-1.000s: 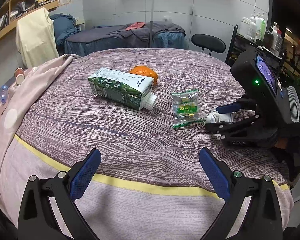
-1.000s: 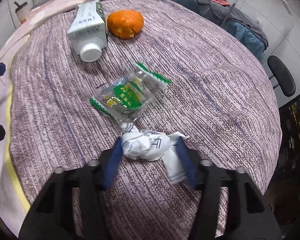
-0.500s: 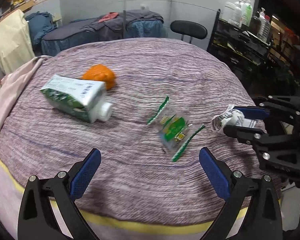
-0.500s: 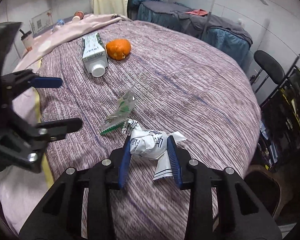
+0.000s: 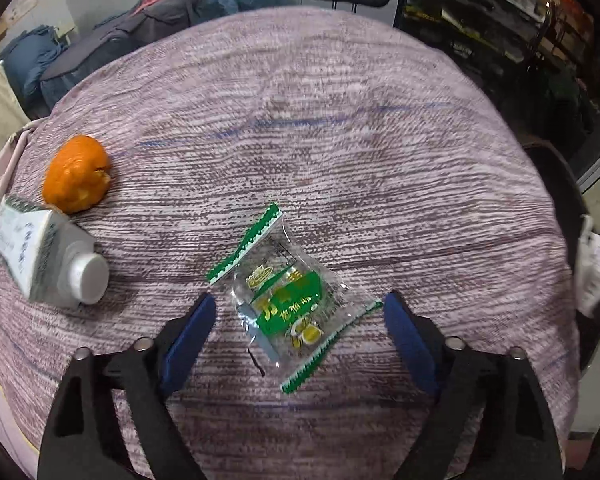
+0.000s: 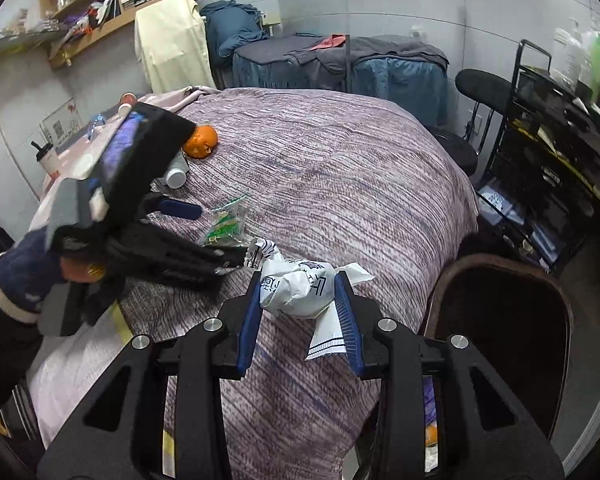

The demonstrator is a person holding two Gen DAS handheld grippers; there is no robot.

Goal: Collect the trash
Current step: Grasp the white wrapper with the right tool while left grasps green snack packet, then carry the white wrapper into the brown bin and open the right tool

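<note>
A clear snack wrapper [image 5: 288, 304] with green print lies flat on the purple striped table cover [image 5: 340, 140]. My left gripper [image 5: 298, 300] points down over it. Its jaws are closing with the wrapper between them, and the blue pads stand clear of it on both sides. In the right wrist view the same wrapper [image 6: 224, 224] sits by the left gripper [image 6: 220, 234]. My right gripper [image 6: 297, 280] is shut on a crumpled white paper wad [image 6: 300, 296], held above the table's right edge. An orange peel [image 5: 76, 174] and a toppled drink carton [image 5: 40, 264] lie at the left.
A dark round bin [image 6: 500, 312] with a brown rim stands on the floor below the table's right edge. A black stool [image 6: 484, 84] and a black rack [image 6: 560, 160] are behind it. A person's gloved hand [image 6: 24, 276] holds the left gripper.
The left gripper came forward and down over the wrapper, and its jaws narrowed. The right gripper lifted the paper wad off the table and carried it toward the right edge.
</note>
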